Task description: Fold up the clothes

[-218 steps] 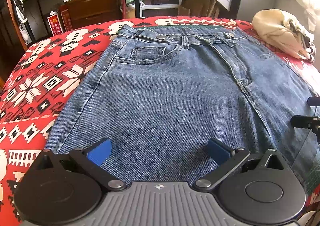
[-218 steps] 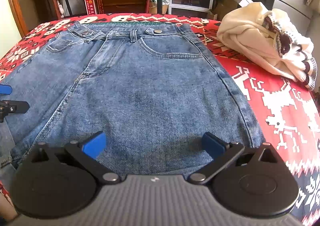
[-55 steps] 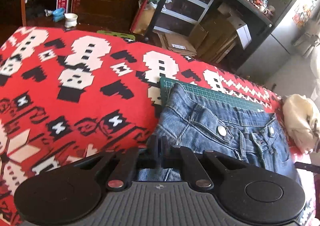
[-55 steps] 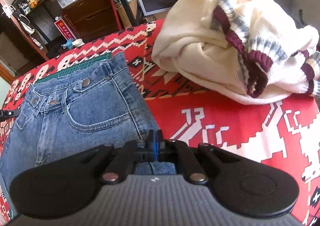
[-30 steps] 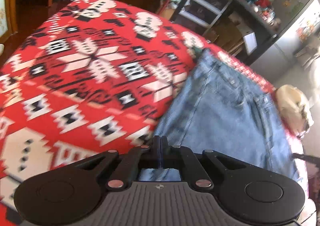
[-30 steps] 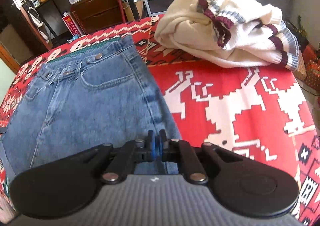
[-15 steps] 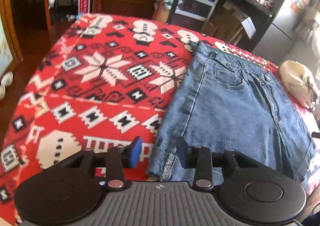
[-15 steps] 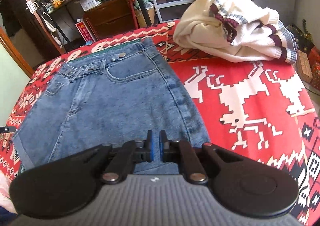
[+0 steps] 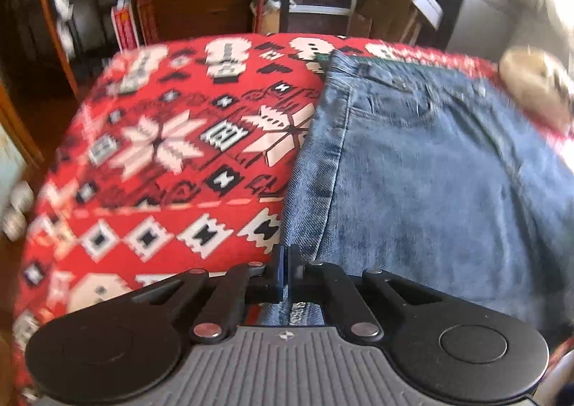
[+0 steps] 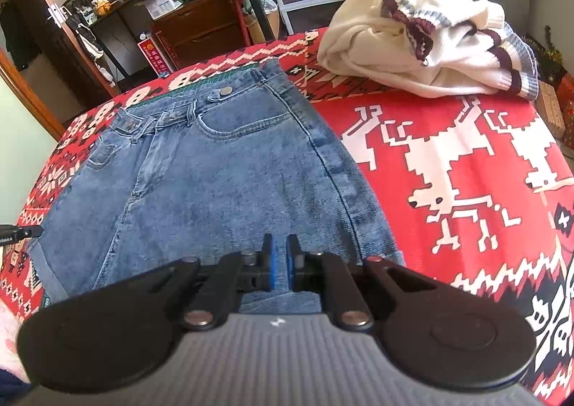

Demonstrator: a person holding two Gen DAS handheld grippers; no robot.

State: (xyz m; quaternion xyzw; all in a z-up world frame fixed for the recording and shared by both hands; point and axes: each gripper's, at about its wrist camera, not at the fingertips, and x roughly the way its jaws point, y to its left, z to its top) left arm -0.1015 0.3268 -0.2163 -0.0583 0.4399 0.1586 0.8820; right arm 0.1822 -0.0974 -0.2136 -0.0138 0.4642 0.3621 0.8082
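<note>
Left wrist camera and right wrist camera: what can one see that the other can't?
Only the left wrist view shows the white snowflake pattern on the red blanket and the left gripper shut on the jeans' near left edge.

Only the right wrist view clearly shows the white reindeer pattern, the cream knitted sweater with maroon stripes, a blur in the left view, and the right gripper, nearly closed at the jeans' near edge.

Both show the blue denim jeans lying on the red patterned blanket.

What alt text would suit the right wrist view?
A handheld gripper, nearly shut, sits at the near edge of blue jeans spread on a red patterned blanket. A cream sweater lies bunched beyond.
</note>
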